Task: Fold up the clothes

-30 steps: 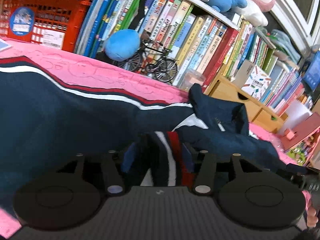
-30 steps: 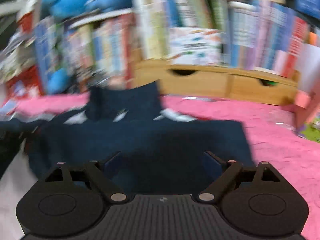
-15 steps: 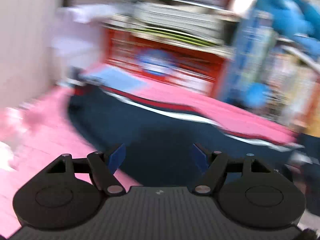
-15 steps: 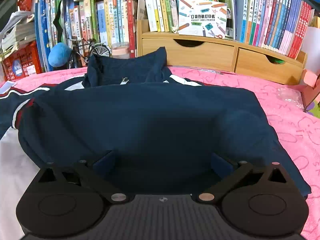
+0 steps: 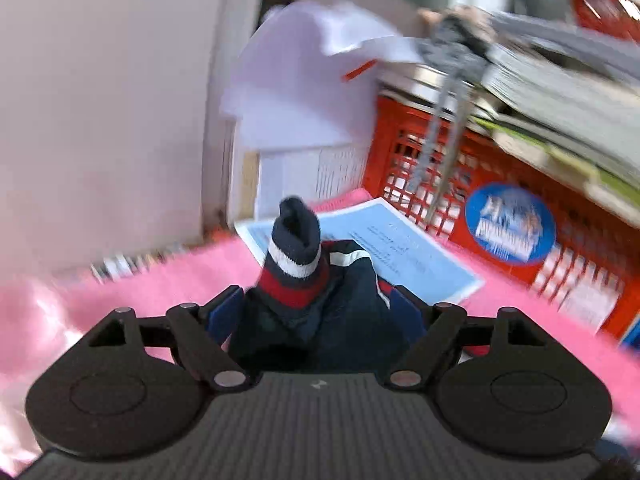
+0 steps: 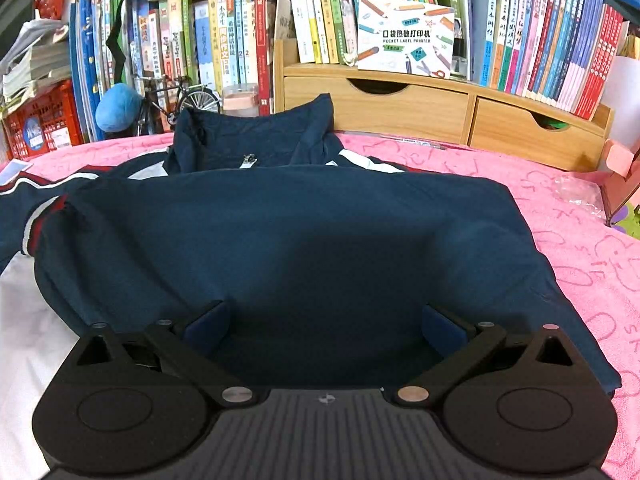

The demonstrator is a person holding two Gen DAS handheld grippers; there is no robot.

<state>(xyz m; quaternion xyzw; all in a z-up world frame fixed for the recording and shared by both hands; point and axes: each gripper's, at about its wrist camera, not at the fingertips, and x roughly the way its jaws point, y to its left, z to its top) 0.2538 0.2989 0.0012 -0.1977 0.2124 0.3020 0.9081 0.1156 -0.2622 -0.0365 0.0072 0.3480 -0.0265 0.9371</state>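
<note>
A navy jacket with red and white stripes lies folded across a pink towel, its collar toward the bookshelf. My right gripper hovers over its near edge, wide open, with only flat cloth below the fingers. In the blurred left wrist view the jacket's striped sleeve cuff sticks up between the fingers of my left gripper. Its jaws are opening and the bunched sleeve fills the gap between them. I cannot see the pads pressing on the sleeve.
A red crate under stacked papers stands behind the cuff, with a light blue sheet on the towel. A wooden drawer unit, rows of books, a toy bicycle and a blue plush ball line the back.
My left gripper let go of the striped fabric near the collar and swung left along the sleeve to its cuff. My right gripper opened wider and stayed over the jacket.
</note>
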